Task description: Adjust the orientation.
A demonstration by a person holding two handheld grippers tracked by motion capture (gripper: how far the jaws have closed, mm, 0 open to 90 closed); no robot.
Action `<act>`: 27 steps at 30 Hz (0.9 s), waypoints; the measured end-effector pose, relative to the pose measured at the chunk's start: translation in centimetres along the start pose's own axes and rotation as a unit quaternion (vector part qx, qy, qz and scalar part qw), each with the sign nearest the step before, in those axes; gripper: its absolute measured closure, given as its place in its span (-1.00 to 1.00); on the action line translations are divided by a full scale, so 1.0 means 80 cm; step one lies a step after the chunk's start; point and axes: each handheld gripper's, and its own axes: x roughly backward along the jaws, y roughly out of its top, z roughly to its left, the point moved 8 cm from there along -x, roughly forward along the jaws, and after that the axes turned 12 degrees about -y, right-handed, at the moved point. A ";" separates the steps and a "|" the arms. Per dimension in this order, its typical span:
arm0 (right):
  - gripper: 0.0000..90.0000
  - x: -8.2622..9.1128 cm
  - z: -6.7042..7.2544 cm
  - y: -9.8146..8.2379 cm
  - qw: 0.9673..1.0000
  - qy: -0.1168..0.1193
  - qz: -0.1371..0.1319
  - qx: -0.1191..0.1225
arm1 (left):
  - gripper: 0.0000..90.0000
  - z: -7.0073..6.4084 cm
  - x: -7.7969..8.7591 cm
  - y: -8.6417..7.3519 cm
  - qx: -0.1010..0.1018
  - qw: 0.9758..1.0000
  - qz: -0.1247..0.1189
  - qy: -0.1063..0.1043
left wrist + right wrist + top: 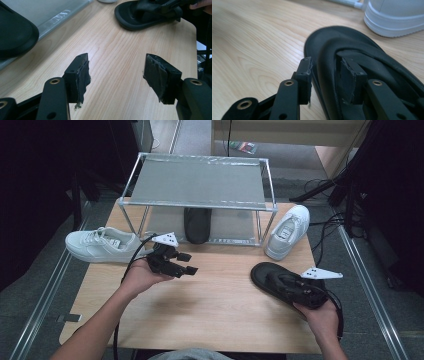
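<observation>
Black rubber, a flip-flop sandal point(280, 282), lies flat near the right edge of the worktop point(215, 300), toe pointing toward the far left. The right gripper point(325, 75) straddles the sandal's edge: one jaw stands outside the sole over bare wood, the other sits inside on the footbed under the strap. A gap seems to remain between pads and rubber, though the close view makes it hard to be sure they press; the jaws stand half spread. The left gripper point(116, 75), held in the left hand point(140, 275) near the middle of the worktop's left half, hangs above bare wood with its jaws spread wide and nothing between them. A second black sandal point(196, 224) rests on the lower shelf of the metal rack point(197, 182) at the far edge. One white sneaker point(102, 245) lies at the far left corner, beside the rack's leg; another white sneaker point(287, 231) lies at the far right corner, just beyond the sandal's toe.
</observation>
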 end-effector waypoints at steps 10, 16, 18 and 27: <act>0.73 -0.016 -0.002 -0.004 0.999 0.033 0.031 -0.026 | -0.16 0.002 0.003 0.000 0.000 1.000 -0.004 0.002; 0.77 -0.010 0.000 0.002 0.998 0.033 0.033 -0.043 | -0.16 0.000 0.002 -0.001 -0.009 1.000 -0.001 0.002; 0.77 -0.006 0.001 0.009 0.998 0.035 0.027 -0.052 | -0.16 0.000 0.002 -0.001 -0.009 1.000 -0.001 0.003; 0.78 -0.002 0.027 0.033 0.998 0.045 0.024 -0.045 | -0.14 -0.006 0.006 -0.002 -0.015 1.000 -0.008 0.007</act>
